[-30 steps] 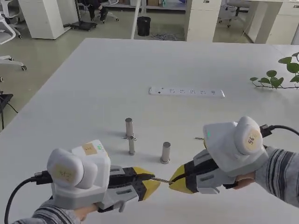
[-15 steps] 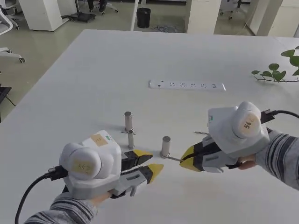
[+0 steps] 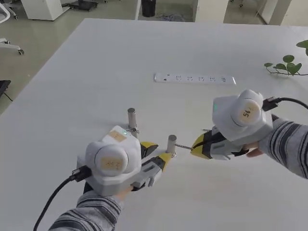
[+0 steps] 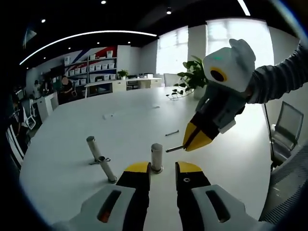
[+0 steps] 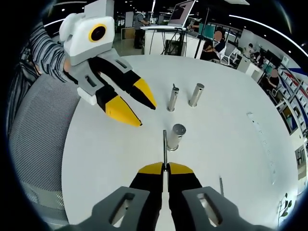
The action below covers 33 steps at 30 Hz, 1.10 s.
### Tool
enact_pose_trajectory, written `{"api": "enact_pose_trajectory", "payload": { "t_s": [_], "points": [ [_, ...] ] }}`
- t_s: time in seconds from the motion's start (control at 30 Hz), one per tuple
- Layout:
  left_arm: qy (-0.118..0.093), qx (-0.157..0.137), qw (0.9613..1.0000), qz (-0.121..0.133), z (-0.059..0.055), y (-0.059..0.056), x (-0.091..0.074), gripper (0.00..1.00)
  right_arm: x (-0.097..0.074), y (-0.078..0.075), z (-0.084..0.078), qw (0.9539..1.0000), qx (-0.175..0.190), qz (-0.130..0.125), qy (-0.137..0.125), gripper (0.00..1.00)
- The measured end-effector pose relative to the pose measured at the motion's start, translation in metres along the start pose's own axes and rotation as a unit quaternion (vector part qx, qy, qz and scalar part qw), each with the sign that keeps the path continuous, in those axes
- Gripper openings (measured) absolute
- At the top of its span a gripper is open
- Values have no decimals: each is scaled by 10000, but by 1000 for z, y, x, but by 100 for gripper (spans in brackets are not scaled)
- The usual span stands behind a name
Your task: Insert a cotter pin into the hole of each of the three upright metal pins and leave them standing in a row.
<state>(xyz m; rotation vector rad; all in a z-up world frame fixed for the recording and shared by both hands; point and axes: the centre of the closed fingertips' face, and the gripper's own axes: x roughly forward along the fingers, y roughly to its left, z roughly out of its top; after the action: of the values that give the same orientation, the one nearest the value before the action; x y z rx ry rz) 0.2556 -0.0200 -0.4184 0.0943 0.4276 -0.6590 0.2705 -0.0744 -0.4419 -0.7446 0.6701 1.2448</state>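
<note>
Pinching a cotter pin (image 5: 164, 147) between clenched jaws, the right gripper (image 5: 165, 168) holds its tip just beside the nearest metal pin (image 5: 175, 136). The left gripper (image 4: 161, 168), jaws parted and grasping nothing, sits near that pin; two other pins (image 4: 93, 147) stand beyond it.

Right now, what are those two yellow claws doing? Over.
Right gripper shut on cotter pin, tip close beside nearest metal pin. Left gripper open by that pin. Nothing between.
</note>
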Motion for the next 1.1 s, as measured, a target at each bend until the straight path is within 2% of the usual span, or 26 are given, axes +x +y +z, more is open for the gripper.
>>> {"api": "enact_pose_trajectory", "payload": {
  "t_s": [0.17, 0.23, 0.27, 0.43, 0.63, 0.83, 0.93, 1.1],
  "points": [
    [155, 15, 9998, 147, -8, 6, 12, 19, 2, -5, -4, 9999, -96, 6, 91, 0],
    [236, 76, 9995, 176, -12, 7, 15, 19, 3, -7, -6, 9998, -141, 1, 131, 0],
    [302, 211, 9991, 230, -14, 9, 18, 20, 3, -9, -7, 9998, -145, -1, 148, 0],
    [392, 200, 9987, 255, -16, 7, 27, 21, 3, -13, -10, 9992, -308, -68, 263, 0],
    [490, 322, 9976, 357, -16, 8, 40, 20, 6, -19, -12, 9991, -314, -121, 254, 0],
    [568, 288, 9969, 459, -19, 10, 52, 18, 5, -22, -14, 9991, -317, -135, 261, 0],
    [664, 346, 9961, 474, -24, 8, 56, 18, 5, -22, -9, 9993, -322, -98, 135, 0],
    [707, 254, 9955, 570, -27, 13, 60, 17, 5, -22, -7, 9988, -451, -74, 148, 0]
  ]
}}
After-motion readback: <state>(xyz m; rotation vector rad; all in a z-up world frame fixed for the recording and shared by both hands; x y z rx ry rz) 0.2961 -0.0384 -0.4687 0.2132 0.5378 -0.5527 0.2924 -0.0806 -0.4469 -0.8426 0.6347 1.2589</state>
